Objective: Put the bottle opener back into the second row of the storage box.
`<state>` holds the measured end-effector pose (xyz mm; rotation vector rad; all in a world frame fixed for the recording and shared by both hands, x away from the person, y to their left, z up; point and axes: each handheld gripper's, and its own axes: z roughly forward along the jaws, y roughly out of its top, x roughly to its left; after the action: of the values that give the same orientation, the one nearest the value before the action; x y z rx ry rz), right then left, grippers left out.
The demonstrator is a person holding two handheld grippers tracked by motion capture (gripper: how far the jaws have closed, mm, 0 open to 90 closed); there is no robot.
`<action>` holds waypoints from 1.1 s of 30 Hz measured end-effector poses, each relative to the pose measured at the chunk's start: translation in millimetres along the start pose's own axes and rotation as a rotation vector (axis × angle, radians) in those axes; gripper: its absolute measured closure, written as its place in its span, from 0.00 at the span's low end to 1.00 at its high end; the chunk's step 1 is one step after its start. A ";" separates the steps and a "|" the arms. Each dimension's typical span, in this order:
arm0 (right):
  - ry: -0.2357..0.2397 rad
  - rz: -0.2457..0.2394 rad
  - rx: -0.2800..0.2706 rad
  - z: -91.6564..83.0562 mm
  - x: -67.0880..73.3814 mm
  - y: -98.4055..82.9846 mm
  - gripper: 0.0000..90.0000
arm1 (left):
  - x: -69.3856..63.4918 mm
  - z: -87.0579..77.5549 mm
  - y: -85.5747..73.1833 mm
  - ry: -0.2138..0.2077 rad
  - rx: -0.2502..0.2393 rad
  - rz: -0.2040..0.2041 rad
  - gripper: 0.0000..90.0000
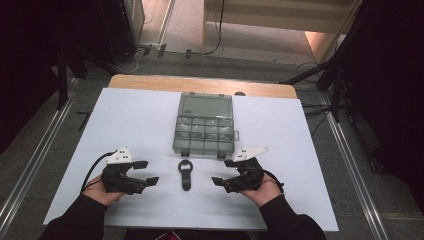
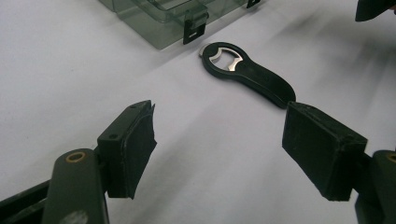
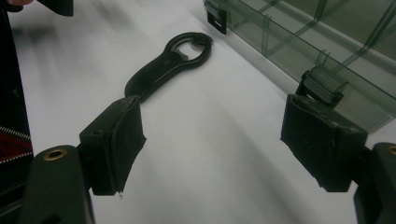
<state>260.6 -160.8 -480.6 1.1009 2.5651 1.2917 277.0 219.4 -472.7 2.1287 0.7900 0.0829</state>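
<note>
Table [image 1: 125, 115] under a white sheet, wood showing along its far edge. On it I count one smoky clear box [image 1: 204, 125] with dividers, lid shut, two black latches facing me; it sits at the middle, toward the far side. One black opener [image 1: 186, 174] lies flat just in front of the box, metal-lined ring end toward the latches, handle toward me, apart from the box. My left gripper [image 1: 147, 171] rests low at the opener's left, jaws spread wide and empty, pointing inward. My right gripper [image 1: 224, 171] mirrors it at the opener's right, jaws likewise parted, nothing between them. From each gripper view the opener lies ahead, clear of both pads. Beyond the table, grey floor and cables.
</note>
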 end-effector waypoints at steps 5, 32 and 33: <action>-0.017 0.015 0.000 3.6 2.9 5.0 0.24 | 0.3 -0.1 0.0 0.000 -0.001 -0.001 0.28; -0.088 0.118 0.073 41.7 24.3 38.1 0.25 | 0.6 -1.7 -0.2 0.004 -0.006 -0.005 0.28; -0.088 0.118 0.073 41.7 24.3 38.1 0.25 | 0.5 -1.5 -0.2 0.004 -0.007 -0.004 0.28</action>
<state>279.1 -102.5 -474.0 1.3101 2.5361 1.1525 276.8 220.9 -472.0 2.1203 0.7955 0.0874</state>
